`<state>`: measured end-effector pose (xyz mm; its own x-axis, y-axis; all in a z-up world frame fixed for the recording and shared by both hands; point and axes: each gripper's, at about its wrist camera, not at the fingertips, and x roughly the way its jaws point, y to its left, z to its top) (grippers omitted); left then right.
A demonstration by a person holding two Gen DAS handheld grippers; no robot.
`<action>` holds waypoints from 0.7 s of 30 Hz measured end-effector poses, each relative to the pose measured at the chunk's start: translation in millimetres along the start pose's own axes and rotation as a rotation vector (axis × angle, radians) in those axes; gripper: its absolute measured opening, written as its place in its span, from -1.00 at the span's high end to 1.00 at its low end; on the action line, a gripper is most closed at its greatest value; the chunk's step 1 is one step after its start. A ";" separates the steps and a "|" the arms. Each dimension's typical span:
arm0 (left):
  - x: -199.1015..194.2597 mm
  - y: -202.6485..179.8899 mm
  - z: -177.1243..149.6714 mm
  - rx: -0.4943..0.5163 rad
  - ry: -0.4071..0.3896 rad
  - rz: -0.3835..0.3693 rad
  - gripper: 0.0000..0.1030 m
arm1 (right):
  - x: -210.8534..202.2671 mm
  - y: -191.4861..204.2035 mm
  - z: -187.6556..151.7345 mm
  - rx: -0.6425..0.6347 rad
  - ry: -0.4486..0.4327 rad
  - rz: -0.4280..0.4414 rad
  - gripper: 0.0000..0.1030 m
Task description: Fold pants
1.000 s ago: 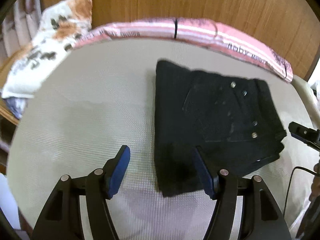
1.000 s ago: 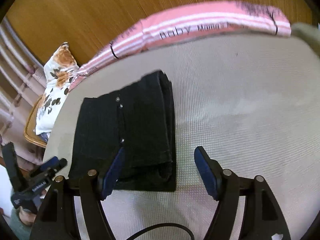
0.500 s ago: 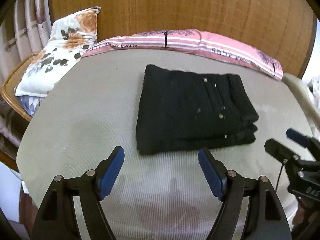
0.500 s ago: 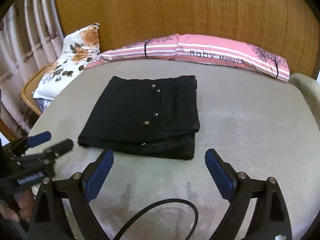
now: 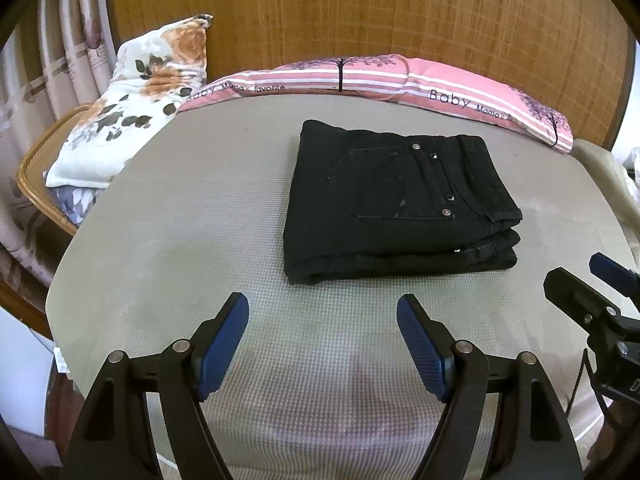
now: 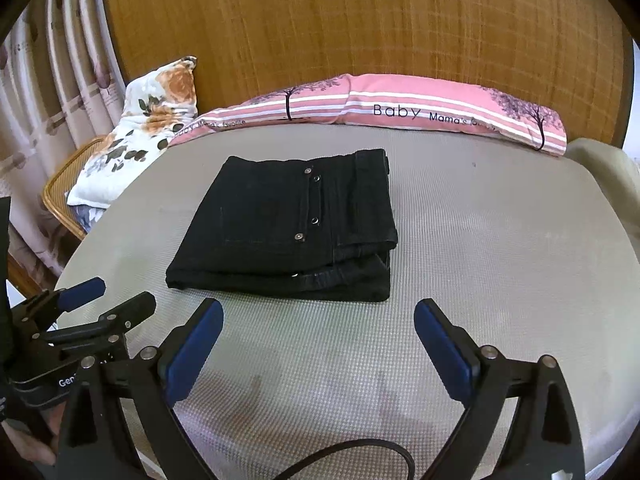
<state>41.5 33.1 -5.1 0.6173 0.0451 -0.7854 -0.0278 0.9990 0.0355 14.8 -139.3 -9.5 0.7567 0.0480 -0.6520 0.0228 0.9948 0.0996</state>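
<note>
both tools have drawn back from the pants since one second ago, when their blue pads overlapped the cloth; now both stand clear of it.

left wrist view: left tool [image 5: 322,330] spread wide, gripping nothing, hovering over bare bed surface [image 5: 180,232] on the near side of the pants [image 5: 396,208]. pants black, folded into a compact stacked rectangle, back pocket and metal rivets uppermost, lying flat at mid-bed. right tool [image 5: 592,292] enters at the right edge, beside the near right corner of the pants, apart from it. pink striped pillow [image 5: 400,80] lies along the far edge of the bed against a wooden headboard [image 5: 360,8]; floral pillow [image 5: 132,112] at the far left, over a rattan chair [image 5: 36,172].

right wrist view: right tool [image 6: 319,334] spread wide, empty, just short of the near edge of the pants [image 6: 288,224]. left tool [image 6: 104,300] at lower left, parted, holding nothing, near the left corner of the pants. a black cable [image 6: 360,452] loops at the bottom. curtain [image 6: 44,80] hangs at left.
</note>
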 end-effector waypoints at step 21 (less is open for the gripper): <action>-2.4 -3.4 -6.0 -0.004 -0.002 0.015 -0.49 | 8.3 2.9 -8.6 0.005 0.050 0.005 -0.85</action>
<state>35.4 29.6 -7.0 0.6182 0.0605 -0.7837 -0.0401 0.9982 0.0454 15.5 -135.2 -21.1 0.7234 0.0576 -0.6880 0.0223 0.9940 0.1067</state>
